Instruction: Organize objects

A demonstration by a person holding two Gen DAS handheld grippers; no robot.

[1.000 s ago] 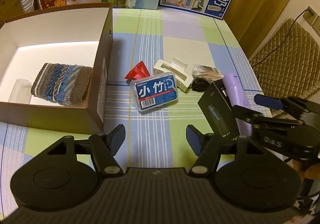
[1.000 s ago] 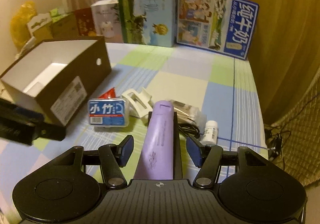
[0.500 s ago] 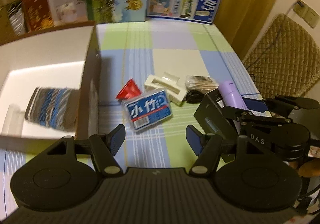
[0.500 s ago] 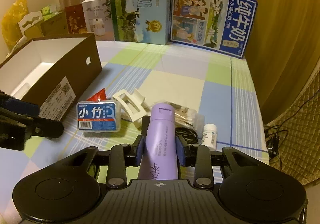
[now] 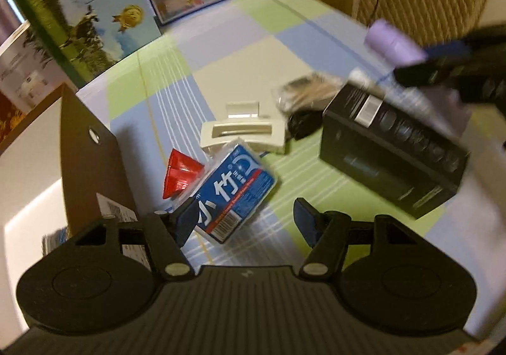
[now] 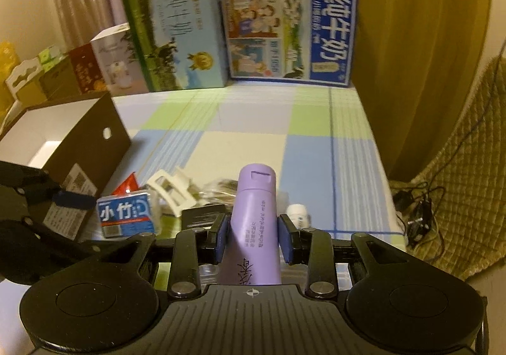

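On the checked green, blue and cream tablecloth (image 6: 253,124) your biggest landmark is the open brown cardboard box with a white inside (image 6: 79,133) at the left, the likely home for the loose things. Just beside its near corner lies the clutter: a black rectangular carton (image 5: 392,149), a flat blue-labelled clear plastic case (image 5: 234,193), a cream plastic hair claw (image 5: 243,133), a small red plastic piece (image 5: 180,173) and a little white bottle (image 6: 299,212). Your right gripper (image 6: 253,236) is clamped on the lilac cylindrical plastic bottle (image 6: 256,222), pads pressed to both its sides, and the bottle is up off the cloth, above the black carton. Carry it level toward the box, I would judge, and keep it high enough to clear the brown wall before you let go. Your left gripper (image 5: 243,219) stands half open and empty, low over the blue-labelled case, one finger at the case's near corner; square the jaws across its short sides before closing. Against a second ago, the right jaws have just closed onto the lilac bottle, which then lay between open fingers, and the left gripper has dropped and rolled from open cloth toward the case.
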